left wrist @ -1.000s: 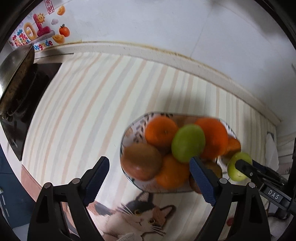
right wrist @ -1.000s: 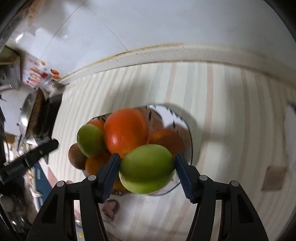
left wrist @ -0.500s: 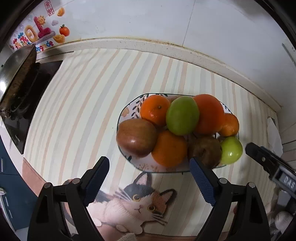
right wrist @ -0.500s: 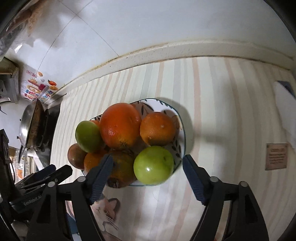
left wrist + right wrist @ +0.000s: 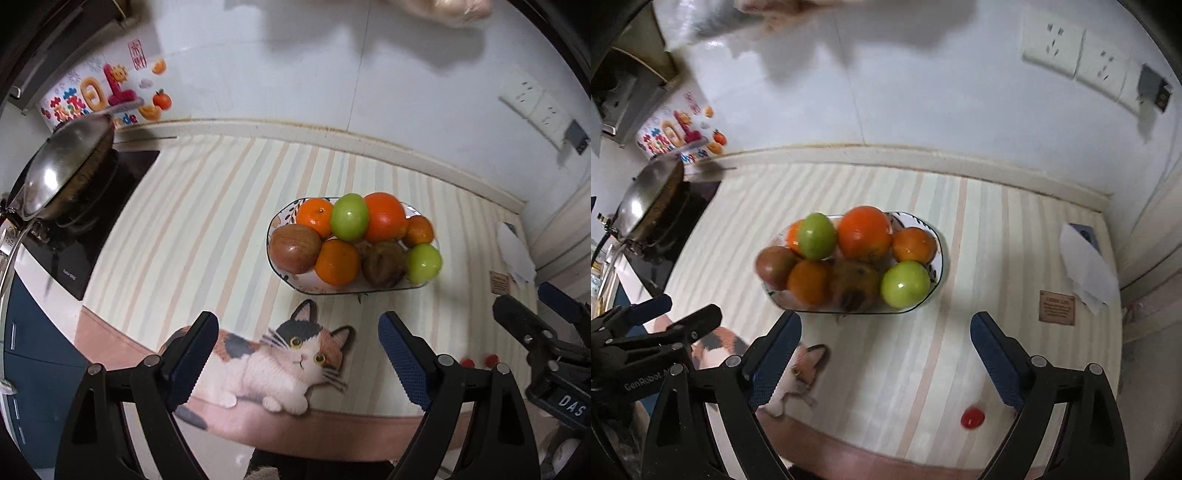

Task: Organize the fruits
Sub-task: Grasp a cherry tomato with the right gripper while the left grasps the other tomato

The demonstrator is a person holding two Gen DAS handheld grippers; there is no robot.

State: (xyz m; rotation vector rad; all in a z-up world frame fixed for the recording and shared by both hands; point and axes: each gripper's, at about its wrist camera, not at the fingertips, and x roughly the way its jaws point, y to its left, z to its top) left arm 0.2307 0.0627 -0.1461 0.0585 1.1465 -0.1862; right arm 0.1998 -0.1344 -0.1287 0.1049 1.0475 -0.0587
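Observation:
A patterned white bowl (image 5: 279,222) (image 5: 938,254) on the striped mat holds several fruits: oranges (image 5: 384,216), two green apples (image 5: 349,216) (image 5: 905,283), a reddish apple (image 5: 294,248) and a brown fruit (image 5: 383,263). My left gripper (image 5: 297,350) is open and empty, near the front edge, well short of the bowl. My right gripper (image 5: 886,354) is open and empty, also short of the bowl. The right gripper shows at the right of the left wrist view (image 5: 546,325).
A wok (image 5: 62,166) sits on a black hob (image 5: 96,221) at the left. A cat picture (image 5: 288,365) is on the mat's front. A small red item (image 5: 972,418) lies front right. White paper (image 5: 1086,269) and a brown tag (image 5: 1057,307) are at the right. Wall sockets (image 5: 1075,55) are above.
The right gripper let go of a green apple, which now rests in the bowl's near right side. Both grippers have pulled back and up from the bowl.

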